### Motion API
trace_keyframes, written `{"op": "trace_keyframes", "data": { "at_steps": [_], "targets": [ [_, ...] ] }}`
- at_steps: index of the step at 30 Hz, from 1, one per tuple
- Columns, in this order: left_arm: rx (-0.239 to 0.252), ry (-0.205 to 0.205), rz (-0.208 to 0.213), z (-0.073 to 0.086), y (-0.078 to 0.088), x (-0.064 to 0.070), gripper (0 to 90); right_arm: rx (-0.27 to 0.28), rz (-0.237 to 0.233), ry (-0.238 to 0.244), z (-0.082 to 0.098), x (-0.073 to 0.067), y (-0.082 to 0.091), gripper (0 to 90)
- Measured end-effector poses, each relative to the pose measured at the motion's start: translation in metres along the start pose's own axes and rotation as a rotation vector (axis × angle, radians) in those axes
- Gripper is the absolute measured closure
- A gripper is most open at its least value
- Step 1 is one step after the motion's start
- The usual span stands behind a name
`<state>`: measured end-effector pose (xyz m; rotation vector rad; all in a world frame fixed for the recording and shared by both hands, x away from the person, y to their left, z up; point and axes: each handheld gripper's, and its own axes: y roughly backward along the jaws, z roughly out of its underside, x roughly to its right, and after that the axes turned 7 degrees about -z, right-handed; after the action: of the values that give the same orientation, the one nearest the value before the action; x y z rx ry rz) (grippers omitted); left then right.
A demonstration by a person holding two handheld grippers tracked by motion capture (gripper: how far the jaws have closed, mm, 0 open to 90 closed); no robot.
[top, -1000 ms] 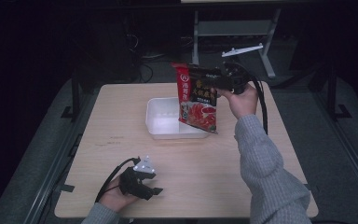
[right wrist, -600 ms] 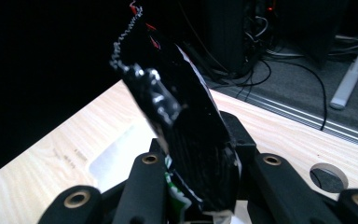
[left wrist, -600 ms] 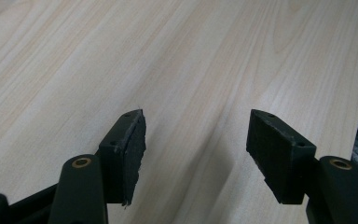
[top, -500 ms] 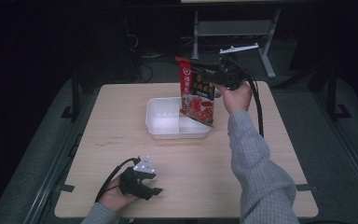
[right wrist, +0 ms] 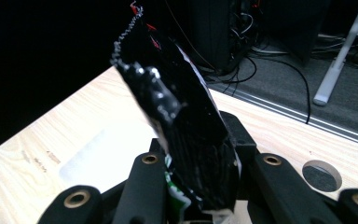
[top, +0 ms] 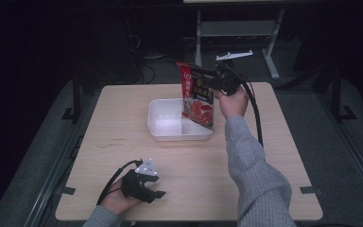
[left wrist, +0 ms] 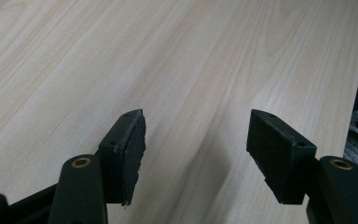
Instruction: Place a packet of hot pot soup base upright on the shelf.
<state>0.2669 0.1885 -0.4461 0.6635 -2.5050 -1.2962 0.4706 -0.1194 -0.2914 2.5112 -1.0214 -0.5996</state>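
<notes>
R fingers (top: 207, 80) clamp red pouch (top: 197, 97) over white tray (top: 163, 132), 12 o'clock on surface (top: 123, 123); drop pending. L fingers (top: 157, 194) open, idle.

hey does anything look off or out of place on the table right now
Nothing stands out. The right gripper holds the red food packet by its top, hanging tilted over the white tray; the left gripper rests open near the table's front edge.
</notes>
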Motion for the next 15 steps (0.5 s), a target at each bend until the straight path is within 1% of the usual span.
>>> {"op": "trace_keyframes", "data": {
  "at_steps": [7, 8, 12, 15],
  "targets": [
    [0.002, 0.001, 0.005, 0.0, 0.0, -0.001, 36.9, 0.004, 0.012, -0.013, 0.012, 0.004, -0.01, 73.1],
    [0.002, -0.002, 0.004, 0.0, 0.0, 0.0, 36.9, 0.011, 0.011, -0.018, 0.017, 0.005, -0.013, 73.1],
    [0.004, -0.001, 0.008, -0.001, 0.0, 0.0, 36.8, 0.023, 0.009, -0.031, 0.025, 0.006, -0.017, 72.3],
    [0.009, 0.002, 0.009, -0.001, 0.001, 0.0, 36.6, 0.007, 0.008, -0.024, 0.029, 0.004, -0.019, 71.5]
  ]
}}
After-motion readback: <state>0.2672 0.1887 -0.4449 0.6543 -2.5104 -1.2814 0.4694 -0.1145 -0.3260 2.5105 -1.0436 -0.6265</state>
